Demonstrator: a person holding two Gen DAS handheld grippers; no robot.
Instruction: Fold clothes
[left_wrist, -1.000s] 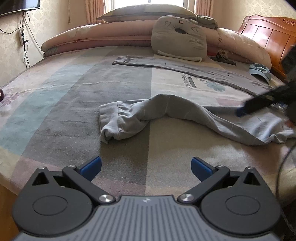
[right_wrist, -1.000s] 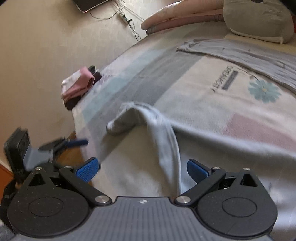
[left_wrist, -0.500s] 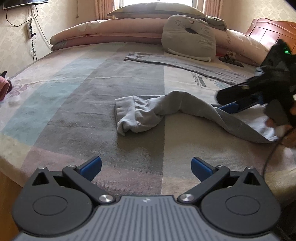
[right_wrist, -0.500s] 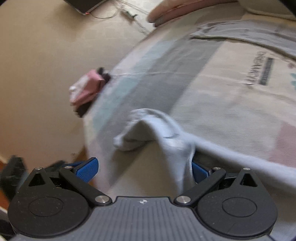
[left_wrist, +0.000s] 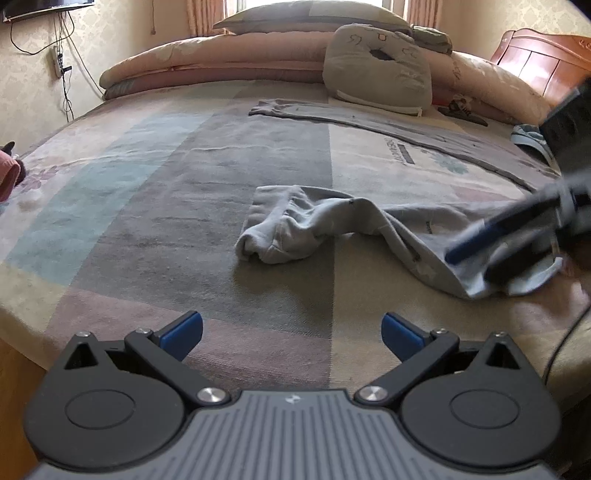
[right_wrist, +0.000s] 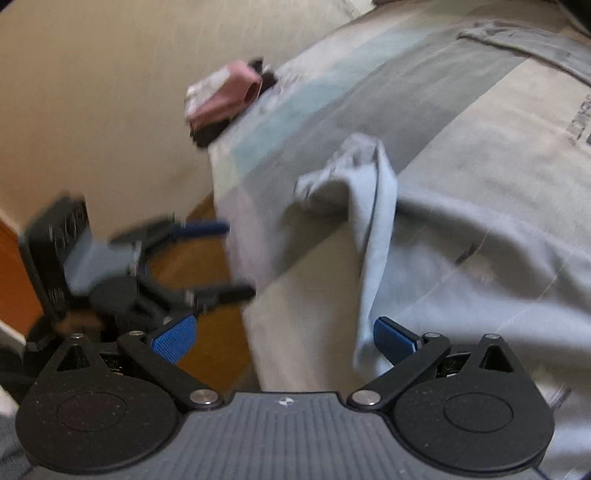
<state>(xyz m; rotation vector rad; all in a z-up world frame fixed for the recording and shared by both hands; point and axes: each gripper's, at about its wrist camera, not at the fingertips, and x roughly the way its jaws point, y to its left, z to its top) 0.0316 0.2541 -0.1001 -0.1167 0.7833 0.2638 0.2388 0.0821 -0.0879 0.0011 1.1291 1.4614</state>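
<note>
A light grey-blue sweatshirt (left_wrist: 314, 229) lies crumpled across the middle of the bed, its bunched sleeve (right_wrist: 369, 192) pointing toward the bed's edge. My left gripper (left_wrist: 291, 332) is open, low over the near edge of the bed and well short of the cloth. My right gripper (right_wrist: 284, 338) is open at the garment's right hem; a fold of cloth (right_wrist: 365, 295) hangs between its fingers, close to the right pad. In the left wrist view the right gripper (left_wrist: 498, 236) is blurred against that hem. The left gripper (right_wrist: 199, 258) shows blurred beyond the bed's edge.
A second grey garment (left_wrist: 369, 125) lies flat farther back, in front of a grey cushion (left_wrist: 376, 70) and rolled quilts (left_wrist: 221, 62). Folded pink clothes (right_wrist: 225, 99) sit at the bed's left edge. A wooden headboard (left_wrist: 535, 51) stands at the right. Bare striped bedspread (left_wrist: 147, 221) lies left of the sweatshirt.
The right gripper has come in from the right and dropped to the sweatshirt's hem, moving fast. The sleeve has bunched a little. The left gripper has crept closer. Both stay open.
</note>
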